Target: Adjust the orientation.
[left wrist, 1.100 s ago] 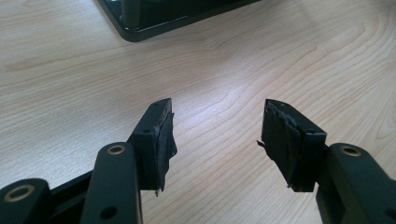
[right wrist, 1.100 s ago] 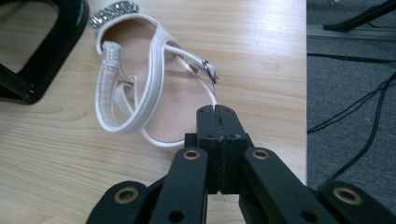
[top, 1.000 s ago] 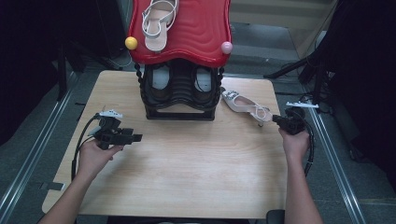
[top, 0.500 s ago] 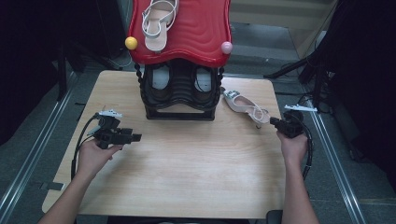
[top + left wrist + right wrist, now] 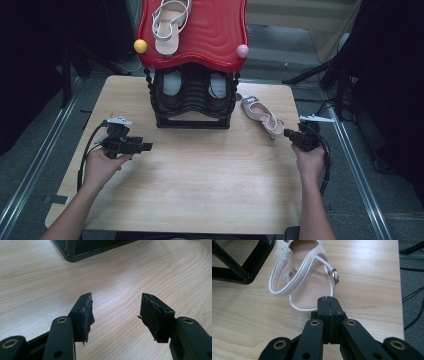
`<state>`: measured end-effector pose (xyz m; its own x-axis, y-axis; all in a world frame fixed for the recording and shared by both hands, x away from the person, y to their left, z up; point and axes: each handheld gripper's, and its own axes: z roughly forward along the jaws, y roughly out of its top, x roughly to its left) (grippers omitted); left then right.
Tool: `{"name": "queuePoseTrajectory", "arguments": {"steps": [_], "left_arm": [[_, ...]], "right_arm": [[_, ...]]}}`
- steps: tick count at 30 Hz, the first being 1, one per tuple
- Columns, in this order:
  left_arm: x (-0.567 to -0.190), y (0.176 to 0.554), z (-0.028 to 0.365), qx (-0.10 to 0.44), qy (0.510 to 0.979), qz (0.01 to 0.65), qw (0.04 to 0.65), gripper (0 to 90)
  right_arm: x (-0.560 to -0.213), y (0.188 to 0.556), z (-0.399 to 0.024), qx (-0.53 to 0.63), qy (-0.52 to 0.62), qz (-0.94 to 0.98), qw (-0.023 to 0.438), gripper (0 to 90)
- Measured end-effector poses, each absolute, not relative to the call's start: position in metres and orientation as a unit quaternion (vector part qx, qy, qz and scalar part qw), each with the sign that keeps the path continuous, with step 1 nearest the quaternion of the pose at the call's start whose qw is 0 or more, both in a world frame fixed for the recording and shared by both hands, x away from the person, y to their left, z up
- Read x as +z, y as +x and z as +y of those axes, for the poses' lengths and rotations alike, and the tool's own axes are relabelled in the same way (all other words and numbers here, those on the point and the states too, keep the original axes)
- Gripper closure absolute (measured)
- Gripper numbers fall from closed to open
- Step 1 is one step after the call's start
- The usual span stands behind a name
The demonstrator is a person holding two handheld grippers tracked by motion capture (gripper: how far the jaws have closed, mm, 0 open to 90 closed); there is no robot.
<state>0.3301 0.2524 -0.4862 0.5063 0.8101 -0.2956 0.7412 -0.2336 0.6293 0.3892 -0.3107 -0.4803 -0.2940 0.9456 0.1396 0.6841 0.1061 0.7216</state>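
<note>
The sandal (image 5: 304, 282) lies lengthwise away from the right tool (image 5: 328, 300) (jaws pressed together, empty), heel nearest.

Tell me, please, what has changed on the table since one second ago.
The right gripper has moved left across the table toward the white sandal; its shut jaws now reach the sandal's heel end, and nothing is between them. It has taken hold of nothing. The left gripper, jaws open, the sandal, the black shoe rack and the sandal on the red top stayed where they were.
</note>
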Motion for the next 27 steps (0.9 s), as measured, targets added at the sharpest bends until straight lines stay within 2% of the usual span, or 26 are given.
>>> {"name": "queuePoseTrajectory", "arguments": {"steps": [27], "left_arm": [[-0.488,0.338,0.249,0.038,0.786,0.494,0.37,43.3]], "right_arm": [[-0.481,0.376,-0.277,0.371,0.548,0.733,0.157,90.0]]}}
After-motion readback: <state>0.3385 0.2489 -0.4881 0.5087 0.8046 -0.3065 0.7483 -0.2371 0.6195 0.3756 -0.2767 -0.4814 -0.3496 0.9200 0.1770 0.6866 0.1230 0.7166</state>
